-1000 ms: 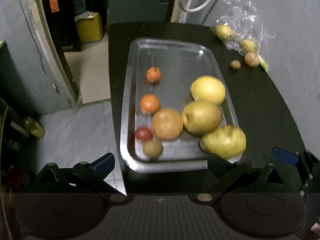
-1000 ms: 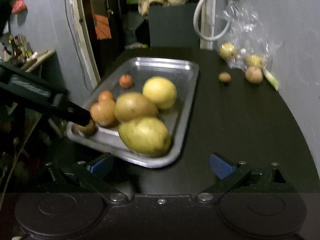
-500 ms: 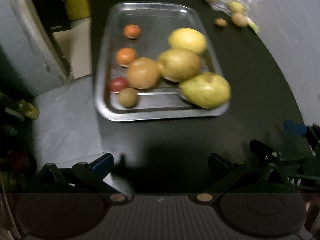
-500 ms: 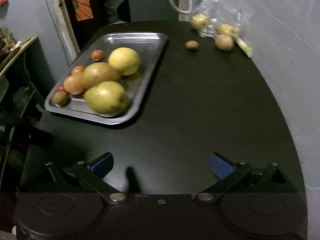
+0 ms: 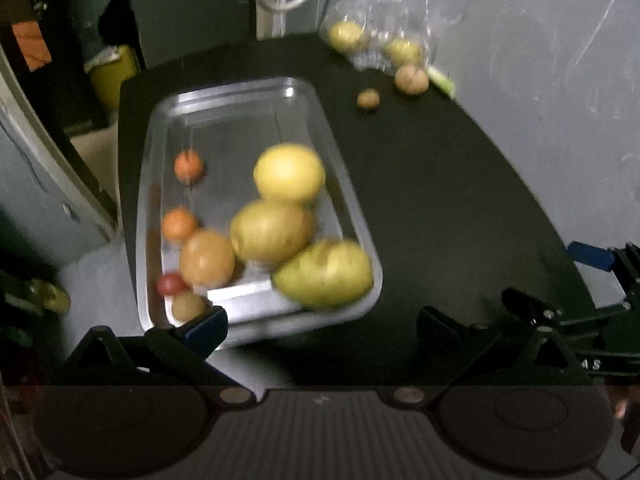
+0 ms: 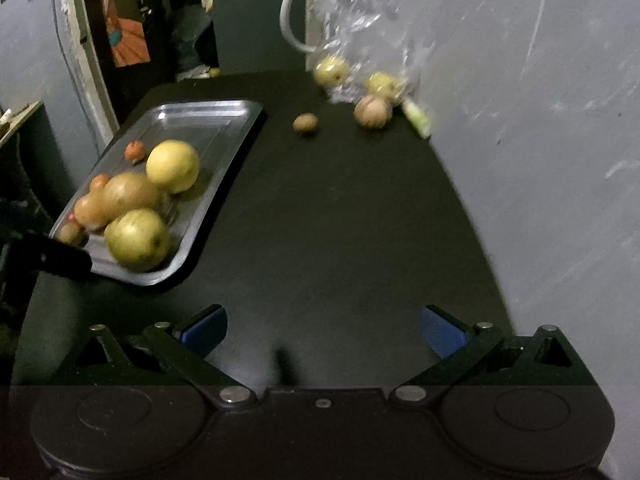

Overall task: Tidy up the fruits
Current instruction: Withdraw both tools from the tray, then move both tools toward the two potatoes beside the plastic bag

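Both grippers, left gripper and right gripper, hover with fingers wide and empty; next, I judge, fetch the small brown fruit, upper centre, for the metal tray.

This looks like a lived-in home, a plain back room or utility corner. A dark worktop stands against a scuffed grey painted wall, with a metal tray of fruit and a crumpled clear plastic bag on it. A white hose loops down the wall behind. Through a doorway cluttered household things show, among them a yellow container on the floor.
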`<state>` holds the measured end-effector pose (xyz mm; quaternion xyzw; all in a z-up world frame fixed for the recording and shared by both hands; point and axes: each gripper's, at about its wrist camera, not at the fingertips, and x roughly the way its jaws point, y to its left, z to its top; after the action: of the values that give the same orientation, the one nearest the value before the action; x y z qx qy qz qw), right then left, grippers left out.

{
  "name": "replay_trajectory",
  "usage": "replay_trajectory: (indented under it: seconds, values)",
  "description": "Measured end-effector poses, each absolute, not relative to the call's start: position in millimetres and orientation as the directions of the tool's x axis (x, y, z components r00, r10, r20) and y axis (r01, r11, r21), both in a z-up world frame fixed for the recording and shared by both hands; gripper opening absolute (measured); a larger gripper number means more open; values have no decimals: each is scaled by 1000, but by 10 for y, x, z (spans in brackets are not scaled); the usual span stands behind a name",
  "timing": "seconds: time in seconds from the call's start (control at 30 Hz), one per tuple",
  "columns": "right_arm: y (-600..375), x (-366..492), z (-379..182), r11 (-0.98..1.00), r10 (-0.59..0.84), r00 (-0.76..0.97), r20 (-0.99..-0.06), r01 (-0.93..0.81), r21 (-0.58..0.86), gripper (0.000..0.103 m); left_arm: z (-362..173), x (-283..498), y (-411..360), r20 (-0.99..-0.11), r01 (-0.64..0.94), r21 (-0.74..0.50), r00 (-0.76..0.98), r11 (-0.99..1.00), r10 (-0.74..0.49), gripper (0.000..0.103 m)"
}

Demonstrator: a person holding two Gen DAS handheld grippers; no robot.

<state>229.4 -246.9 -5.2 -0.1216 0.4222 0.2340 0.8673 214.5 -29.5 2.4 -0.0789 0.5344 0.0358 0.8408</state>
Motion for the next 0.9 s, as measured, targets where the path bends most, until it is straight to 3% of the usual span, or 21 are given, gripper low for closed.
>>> replay_trajectory:
  seconds: [0.9]
  values:
    - [-2147,3043,830,872,384,683,-621,-489,2,102,477,2676,-233,-808,-171,-57,587,984,55,102]
